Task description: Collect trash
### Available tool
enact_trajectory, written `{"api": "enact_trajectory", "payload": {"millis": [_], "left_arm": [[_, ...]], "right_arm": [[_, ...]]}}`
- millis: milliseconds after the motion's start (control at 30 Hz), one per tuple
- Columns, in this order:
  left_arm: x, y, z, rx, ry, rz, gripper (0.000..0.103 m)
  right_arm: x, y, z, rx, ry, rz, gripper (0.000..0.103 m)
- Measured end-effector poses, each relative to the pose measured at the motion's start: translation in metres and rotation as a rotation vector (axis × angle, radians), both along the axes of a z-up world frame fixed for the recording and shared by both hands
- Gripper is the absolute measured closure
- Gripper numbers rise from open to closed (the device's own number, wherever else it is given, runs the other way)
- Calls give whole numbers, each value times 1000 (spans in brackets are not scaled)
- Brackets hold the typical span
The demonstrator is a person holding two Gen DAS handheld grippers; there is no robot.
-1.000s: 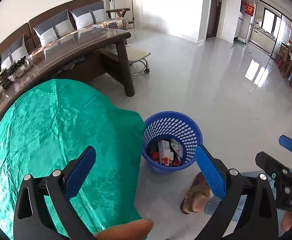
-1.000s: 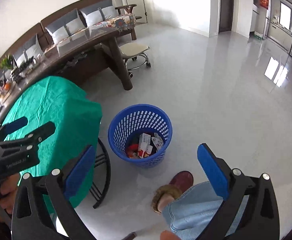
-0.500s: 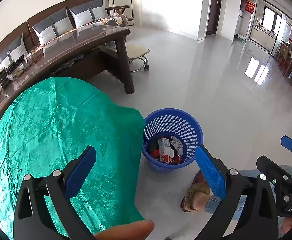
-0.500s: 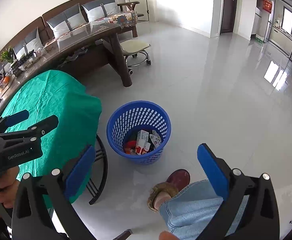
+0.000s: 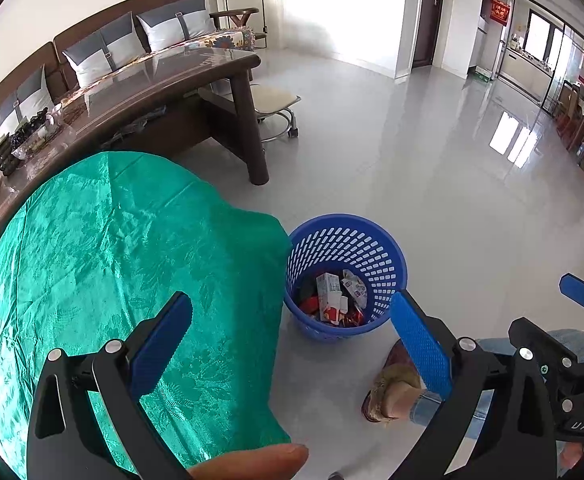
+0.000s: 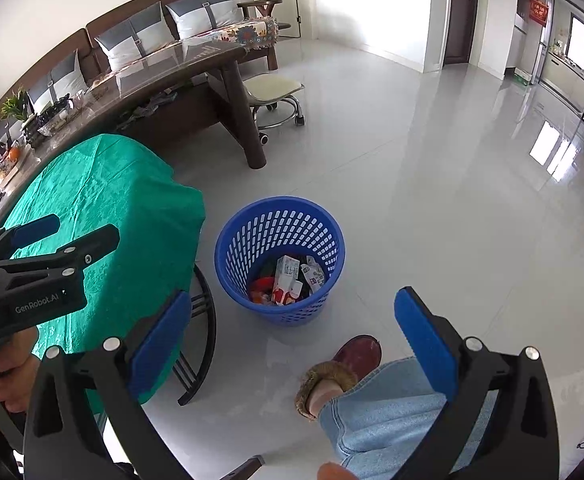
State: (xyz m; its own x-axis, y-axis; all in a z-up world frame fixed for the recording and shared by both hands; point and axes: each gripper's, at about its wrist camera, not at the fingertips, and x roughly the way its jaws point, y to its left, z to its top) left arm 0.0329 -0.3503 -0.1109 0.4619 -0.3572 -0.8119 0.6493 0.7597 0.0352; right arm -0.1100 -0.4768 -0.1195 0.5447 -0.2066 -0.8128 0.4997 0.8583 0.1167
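Left gripper (image 5: 288,320): jaws wide, empty.
Right gripper (image 6: 292,316): jaws wide, empty.
Trash (image 6: 288,280): cartons and wrappers inside blue basket (image 6: 228,264), beside green-clothed table (image 5: 92,248).
Change: both views have risen slightly; basket contents unchanged.
Meaning: collection appears complete.

My left gripper (image 5: 292,320) and right gripper (image 6: 292,320) show matt black plastic arms with silvery metal rivets, and blue fingertip pads (image 5: 420,344) with a fine dimpled texture. The table's green cloth (image 5: 112,260) is a shiny, satin-like weave with a leaf pattern, lightly creased. The blue basket (image 6: 280,256) is smooth perforated plastic, holding printed paper cartons (image 6: 286,280) and crinkled wrappers. The pale floor tiles (image 6: 432,200) are glossy and mirror the windows. The dark wooden desk (image 5: 164,88) has a polished, reflective top.
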Motion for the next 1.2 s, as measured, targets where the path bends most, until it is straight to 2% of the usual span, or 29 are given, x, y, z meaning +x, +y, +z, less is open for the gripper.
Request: {"api": "enact_trajectory", "payload": {"millis": [1200], "left_arm": [[2,0,-6,10,5,3,5]], "right_arm": [[3,1,-12,32,26,6,5]]}}
